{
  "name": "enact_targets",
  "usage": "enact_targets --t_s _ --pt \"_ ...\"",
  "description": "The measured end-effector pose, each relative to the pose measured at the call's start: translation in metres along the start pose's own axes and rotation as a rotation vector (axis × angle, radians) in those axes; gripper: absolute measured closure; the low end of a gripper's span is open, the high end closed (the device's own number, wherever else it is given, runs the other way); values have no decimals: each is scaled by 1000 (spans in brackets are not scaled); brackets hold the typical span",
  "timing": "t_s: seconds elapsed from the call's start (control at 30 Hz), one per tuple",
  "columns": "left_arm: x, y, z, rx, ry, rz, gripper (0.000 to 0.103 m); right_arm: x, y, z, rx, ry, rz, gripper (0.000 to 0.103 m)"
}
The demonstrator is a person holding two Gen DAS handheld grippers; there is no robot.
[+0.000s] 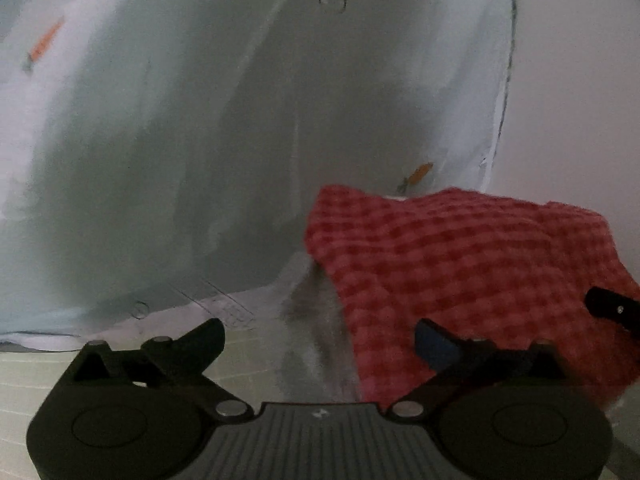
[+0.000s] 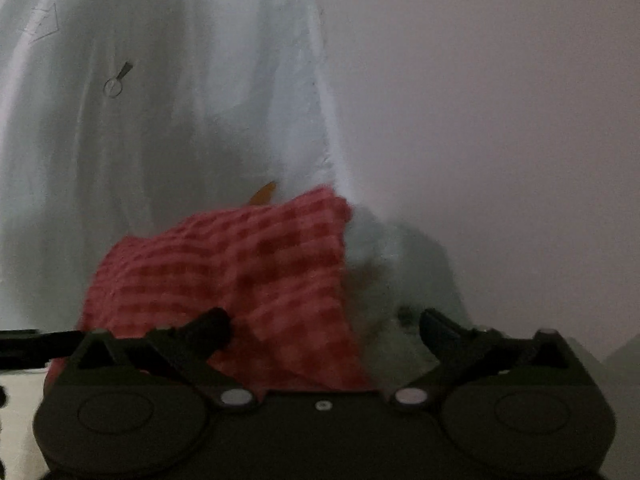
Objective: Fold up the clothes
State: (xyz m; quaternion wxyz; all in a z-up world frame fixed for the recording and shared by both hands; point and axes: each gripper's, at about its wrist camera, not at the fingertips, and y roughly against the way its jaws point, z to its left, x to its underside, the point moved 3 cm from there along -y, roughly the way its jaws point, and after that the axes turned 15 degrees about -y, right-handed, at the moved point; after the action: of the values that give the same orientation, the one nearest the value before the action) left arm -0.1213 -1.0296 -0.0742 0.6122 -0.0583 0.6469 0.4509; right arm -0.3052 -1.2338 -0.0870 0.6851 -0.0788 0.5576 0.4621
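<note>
A red-and-pink checked cloth (image 1: pixel 460 272) lies bunched at the lower right of the left wrist view and at centre left (image 2: pixel 240 272) of the right wrist view. My left gripper (image 1: pixel 320 334) is open. Its right finger (image 1: pixel 434 340) lies over the cloth's left edge, and its left finger is over bare surface. My right gripper (image 2: pixel 326 324) is open too. Its left finger (image 2: pixel 212 326) is in front of the cloth, and the cloth's right edge runs between the fingers. A tip of the right gripper (image 1: pixel 612 308) shows at the far right of the left wrist view.
A pale blue-white sheet (image 1: pixel 200 140) printed with small orange carrots (image 1: pixel 420 174) spreads behind the cloth, also seen as the sheet (image 2: pixel 160 120). A plain pale wall (image 2: pixel 500 140) fills the right. A light gridded mat (image 1: pixel 32 376) shows at the lower left.
</note>
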Motion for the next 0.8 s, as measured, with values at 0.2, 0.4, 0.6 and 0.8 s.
enact_targets --t_s 0.2,0.4,0.6,0.8 --pt "6 91 -5 -41 -39 -91 0 5 73 29 4 65 -55 0" --pt "35 190 -4 -9 -31 -119 0 22 159 66 -22 24 -58 0" --pt "76 241 -4 18 -76 -101 0 64 221 96 -21 42 -42 0" --pt "114 282 14 53 -72 -71 0 109 277 111 21 33 4 0"
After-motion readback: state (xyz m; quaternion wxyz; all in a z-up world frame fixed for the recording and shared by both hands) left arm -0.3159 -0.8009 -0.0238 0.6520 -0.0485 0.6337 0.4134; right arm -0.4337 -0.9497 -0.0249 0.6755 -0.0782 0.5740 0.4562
